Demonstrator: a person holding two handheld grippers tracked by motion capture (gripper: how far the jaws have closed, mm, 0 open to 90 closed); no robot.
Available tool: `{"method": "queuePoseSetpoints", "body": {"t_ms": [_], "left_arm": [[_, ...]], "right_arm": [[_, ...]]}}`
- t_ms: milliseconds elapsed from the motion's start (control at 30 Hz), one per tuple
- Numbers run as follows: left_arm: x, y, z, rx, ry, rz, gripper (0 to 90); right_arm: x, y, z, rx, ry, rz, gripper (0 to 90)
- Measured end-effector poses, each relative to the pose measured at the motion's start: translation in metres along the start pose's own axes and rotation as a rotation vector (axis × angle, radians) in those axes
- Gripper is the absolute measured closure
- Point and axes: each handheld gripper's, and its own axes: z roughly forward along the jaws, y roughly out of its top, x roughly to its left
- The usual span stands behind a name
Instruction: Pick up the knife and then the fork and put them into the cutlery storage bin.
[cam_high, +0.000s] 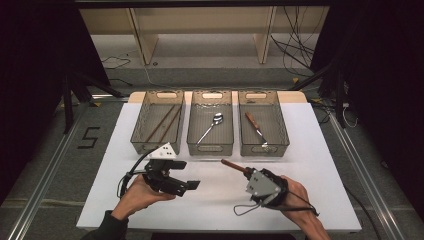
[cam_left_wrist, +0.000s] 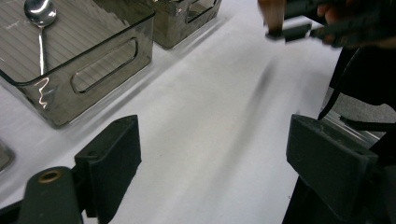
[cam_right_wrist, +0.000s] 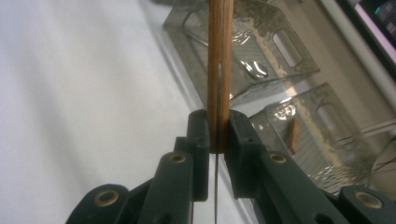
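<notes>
My right gripper (cam_high: 247, 173) (cam_right_wrist: 218, 122) is shut on a wooden-handled utensil (cam_high: 231, 164) (cam_right_wrist: 220, 56), held above the white table (cam_high: 300, 165) at front right. The brown handle sticks out past the jaws toward the bins, and a thin metal part runs back between the jaws. My left gripper (cam_high: 191, 174) (cam_left_wrist: 215, 135) stands open at front left, pointing right, with nothing between its jaws. In the left gripper view the right gripper and the handle (cam_left_wrist: 273, 14) show at the top right.
Three grey see-through bins stand in a row at the back of the table. The left bin (cam_high: 141, 120) holds chopsticks (cam_high: 162, 122), the middle bin (cam_high: 212, 95) a spoon (cam_high: 216, 120) (cam_left_wrist: 41, 11), the right bin (cam_high: 282, 125) a wooden-handled utensil (cam_high: 254, 127).
</notes>
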Motion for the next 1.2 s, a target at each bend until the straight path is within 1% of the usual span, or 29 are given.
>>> {"method": "queuePoseSetpoints", "body": {"t_ms": [133, 167, 233, 300, 400, 533, 600, 700, 767, 833, 967, 1100, 1200], "left_arm": [[0.0, -0.007, 0.001, -0.019, 0.02, -0.003, 16.9], [0.001, -0.008, 0.001, -0.02, 0.025, 0.002, 16.9], [0.001, -0.011, 0.001, -0.021, 0.035, -0.007, 16.9], [0.001, -0.014, 0.001, -0.021, 0.046, -0.005, 16.9], [0.002, -0.016, 0.001, -0.02, 0.056, -0.008, 16.9], [0.003, -0.018, 0.0, -0.033, 0.077, -0.004, 16.9], [0.004, -0.02, -0.001, -0.044, 0.089, 0.0, 16.9], [0.004, -0.022, -0.003, -0.054, 0.1, 0.001, 16.9], [0.005, -0.023, -0.004, -0.059, 0.104, -0.003, 16.9], [0.006, -0.025, -0.004, -0.06, 0.105, -0.007, 16.8], [0.006, -0.027, -0.003, -0.051, 0.111, -0.007, 16.5], [0.006, -0.027, -0.004, -0.049, 0.115, -0.01, 16.5], [0.007, -0.027, -0.005, -0.053, 0.117, -0.011, 16.5]], "right_arm": [[-0.034, 0.002, 0.0, -0.019, 0.097, 0.209, 80.9], [-0.042, 0.002, 0.0, -0.022, 0.111, 0.253, 80.9], [-0.058, 0.002, 0.003, -0.029, 0.145, 0.336, 80.9], [-0.073, 0.0, 0.006, -0.032, 0.186, 0.422, 80.9], [-0.092, -0.002, 0.013, -0.025, 0.225, 0.513, 80.9], [-0.111, -0.004, 0.023, -0.01, 0.255, 0.617, 80.9], [-0.12, -0.005, 0.029, -0.006, 0.266, 0.663, 80.9], [-0.132, -0.006, 0.037, 0.005, 0.277, 0.719, 80.9], [-0.139, -0.005, 0.042, 0.014, 0.273, 0.74, 80.9], [-0.147, -0.004, 0.047, 0.013, 0.284, 0.769, 80.9], [-0.16, 0.0, 0.054, 0.026, 0.279, 0.798, 80.9], [-0.171, 0.002, 0.062, 0.028, 0.291, 0.847, 80.9], [-0.178, 0.002, 0.068, 0.033, 0.287, 0.882, 80.9]]}}
